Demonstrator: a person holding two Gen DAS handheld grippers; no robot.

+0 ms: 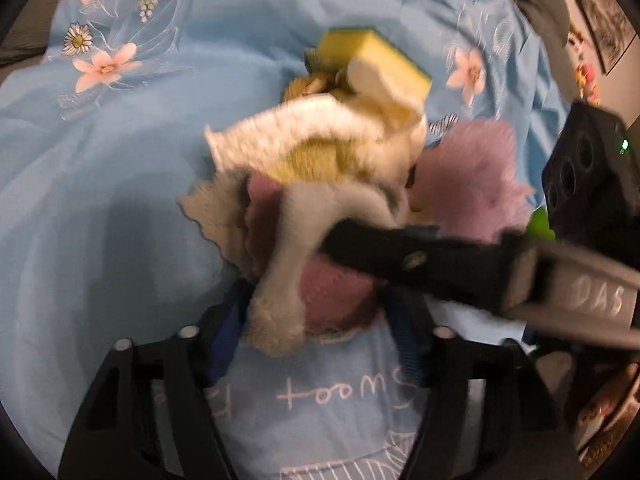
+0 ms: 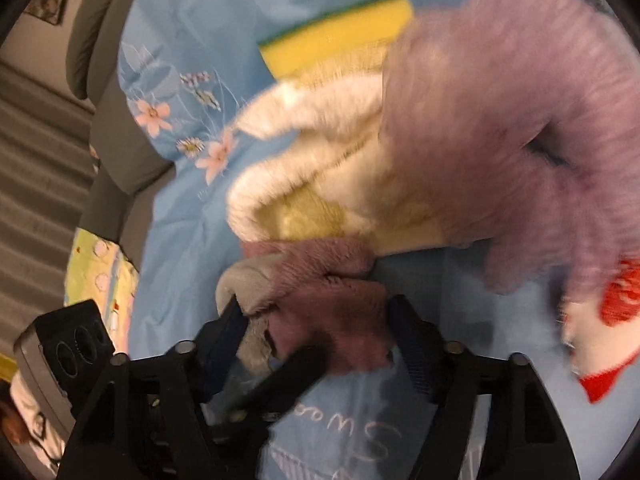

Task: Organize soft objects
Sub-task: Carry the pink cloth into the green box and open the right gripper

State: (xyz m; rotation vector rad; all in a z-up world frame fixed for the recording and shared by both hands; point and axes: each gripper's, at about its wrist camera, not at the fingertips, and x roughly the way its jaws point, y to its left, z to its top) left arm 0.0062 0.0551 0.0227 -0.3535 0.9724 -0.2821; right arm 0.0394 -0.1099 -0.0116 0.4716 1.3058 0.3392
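From the left wrist camera we're looking down at a pile of soft stuff on a light blue bedsheet (image 1: 120,200) with flower prints. Our left gripper (image 1: 316,320) sits about half open around the near end of a pink cloth (image 1: 336,300) and a white fluffy cloth (image 1: 288,260); both lie between the fingers, but it's too blurry for us to say whether the pads actually press on them. The right gripper's black finger (image 1: 420,260) reaches in from the right, lying across the pink cloth. Further back there's a white-and-yellow towel (image 1: 320,148), a yellow sponge (image 1: 380,60) with a green edge, and a fluffy purple thing (image 1: 472,180) just beside the towel.

From the right wrist camera, our right gripper (image 2: 320,328) is roughly half open with the same pink cloth (image 2: 332,320) bunched between its fingers, alongside a grey-white bit of fabric (image 2: 248,280). Whether it's pinched or just sitting there, we can't tell. The purple fluffy thing (image 2: 500,140) fills the upper right, a red-and-white item (image 2: 608,328) peeks out below it, and the sponge (image 2: 340,44) lies beyond the towel (image 2: 320,168).
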